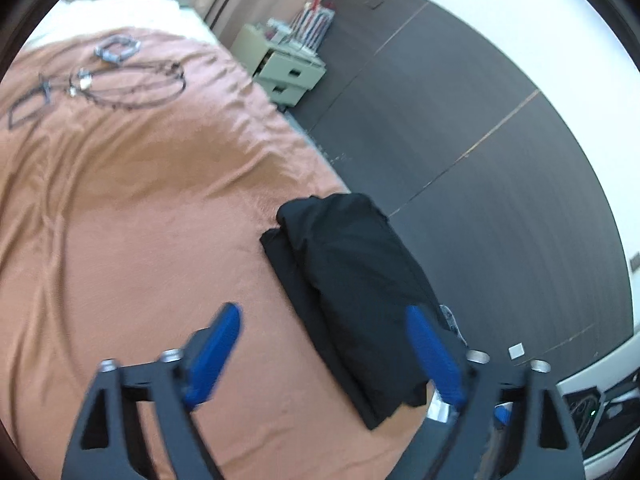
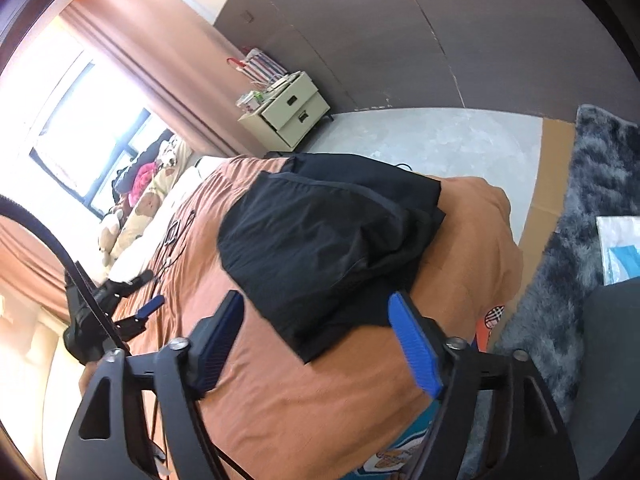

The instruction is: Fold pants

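Black pants (image 1: 352, 280) lie folded into a compact stack near the edge of the bed with the orange-brown cover (image 1: 140, 220). They also show in the right wrist view (image 2: 320, 240), near the bed's corner. My left gripper (image 1: 324, 344) is open and empty, held above the bed just short of the stack. My right gripper (image 2: 320, 340) is open and empty, hovering near the stack's closer edge. The left gripper (image 2: 148, 308) also shows at the left of the right wrist view, over the bed.
Cables and a small grey frame (image 1: 116, 48) lie on the far part of the bed. A cream bedside cabinet (image 1: 288, 68) stands by the dark wall. A grey shaggy rug (image 2: 580, 240) and cardboard lie on the floor. Pillows and plush toys (image 2: 140, 208) lie at the bed's head.
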Demonstrator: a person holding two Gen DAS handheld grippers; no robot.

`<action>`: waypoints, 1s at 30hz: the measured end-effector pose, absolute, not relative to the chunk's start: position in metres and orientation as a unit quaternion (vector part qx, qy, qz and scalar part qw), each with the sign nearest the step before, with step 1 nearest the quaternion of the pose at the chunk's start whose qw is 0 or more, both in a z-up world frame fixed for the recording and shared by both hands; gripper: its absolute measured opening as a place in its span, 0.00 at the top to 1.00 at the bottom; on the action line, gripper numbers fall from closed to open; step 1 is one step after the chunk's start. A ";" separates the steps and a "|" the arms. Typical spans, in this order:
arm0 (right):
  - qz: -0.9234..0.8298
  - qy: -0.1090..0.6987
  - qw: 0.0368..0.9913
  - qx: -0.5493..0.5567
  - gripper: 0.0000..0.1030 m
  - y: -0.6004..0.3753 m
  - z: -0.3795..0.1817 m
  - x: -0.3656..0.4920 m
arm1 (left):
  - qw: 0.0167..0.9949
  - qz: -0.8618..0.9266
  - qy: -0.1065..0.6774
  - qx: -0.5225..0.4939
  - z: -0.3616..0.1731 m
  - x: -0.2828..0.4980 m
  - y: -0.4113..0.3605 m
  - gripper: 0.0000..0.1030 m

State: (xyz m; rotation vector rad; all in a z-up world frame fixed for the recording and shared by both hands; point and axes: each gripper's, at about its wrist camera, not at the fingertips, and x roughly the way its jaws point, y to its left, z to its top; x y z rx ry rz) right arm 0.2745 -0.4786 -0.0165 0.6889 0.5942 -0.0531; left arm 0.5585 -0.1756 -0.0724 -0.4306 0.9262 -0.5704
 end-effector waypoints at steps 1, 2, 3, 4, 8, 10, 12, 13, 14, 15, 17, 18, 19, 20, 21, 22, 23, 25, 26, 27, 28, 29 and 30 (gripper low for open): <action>-0.025 0.286 0.901 0.326 0.20 -0.474 -0.014 0.271 | 0.839 -0.272 0.429 -0.193 -0.065 0.551 -0.174 0.05; -0.026 0.287 0.903 0.318 0.18 -0.469 -0.011 0.268 | 0.844 -0.272 0.425 -0.183 -0.058 0.544 -0.173 0.04; -0.025 0.289 0.904 0.314 0.18 -0.465 -0.009 0.265 | 0.848 -0.271 0.422 -0.173 -0.050 0.536 -0.171 0.03; -0.024 0.290 0.905 0.311 0.17 -0.461 -0.007 0.261 | 0.849 -0.272 0.420 -0.169 -0.045 0.530 -0.169 0.03; -0.021 0.283 0.912 0.296 0.17 -0.442 0.007 0.240 | 0.856 -0.280 0.408 -0.148 -0.023 0.500 -0.158 0.01; -0.021 0.279 0.916 0.289 0.16 -0.435 0.011 0.231 | 0.862 -0.279 0.400 -0.136 -0.012 0.483 -0.151 0.01; -0.024 0.275 0.919 0.280 0.12 -0.427 0.018 0.222 | 0.864 -0.283 0.394 -0.134 -0.004 0.470 -0.142 0.01; -0.024 0.273 0.921 0.278 0.12 -0.423 0.019 0.218 | 0.866 -0.281 0.392 -0.131 0.000 0.465 -0.139 0.01; -0.025 0.274 0.921 0.276 0.11 -0.420 0.020 0.214 | 0.868 -0.280 0.389 -0.129 0.004 0.459 -0.135 0.01; -0.029 0.275 0.922 0.272 0.11 -0.416 0.022 0.210 | 0.872 -0.278 0.384 -0.125 0.009 0.451 -0.129 0.01; -0.035 0.274 0.925 0.263 0.11 -0.409 0.027 0.202 | 0.877 -0.276 0.375 -0.117 0.017 0.439 -0.121 0.01; -0.036 0.272 0.926 0.260 0.11 -0.405 0.031 0.198 | 0.880 -0.275 0.371 -0.112 0.022 0.432 -0.117 0.01; -0.038 0.270 0.927 0.256 0.11 -0.401 0.035 0.194 | 0.884 -0.273 0.364 -0.106 0.027 0.423 -0.113 0.01; -0.040 0.266 0.930 0.249 0.11 -0.396 0.039 0.189 | 0.886 -0.271 0.361 -0.104 0.030 0.417 -0.109 0.01; -0.040 0.264 0.932 0.245 0.09 -0.391 0.041 0.186 | 0.889 -0.269 0.356 -0.103 0.032 0.410 -0.106 0.01; -0.040 0.261 0.934 0.240 0.08 -0.386 0.044 0.182 | 0.891 -0.269 0.351 -0.102 0.036 0.401 -0.102 0.01; -0.040 0.260 0.936 0.234 0.07 -0.379 0.047 0.178 | 0.892 -0.269 0.349 -0.101 0.038 0.396 -0.099 0.01; -0.036 0.259 0.938 0.226 0.07 -0.370 0.049 0.173 | 0.897 -0.265 0.341 -0.096 0.043 0.380 -0.093 0.01; -0.034 0.259 0.940 0.220 0.07 -0.364 0.049 0.169 | 0.898 -0.264 0.339 -0.094 0.044 0.374 -0.090 0.01; -0.032 0.259 0.941 0.214 0.07 -0.360 0.050 0.167 | 0.900 -0.262 0.335 -0.091 0.046 0.365 -0.087 0.01; -0.030 0.259 0.943 0.208 0.07 -0.355 0.051 0.164 | 0.903 -0.260 0.331 -0.087 0.048 0.355 -0.083 0.01; -0.029 0.260 0.944 0.200 0.07 -0.350 0.051 0.160 | 0.904 -0.259 0.329 -0.085 0.050 0.350 -0.080 0.01; -0.030 0.260 0.945 0.195 0.07 -0.346 0.052 0.157 | 0.908 -0.253 0.324 -0.082 0.052 0.340 -0.076 0.01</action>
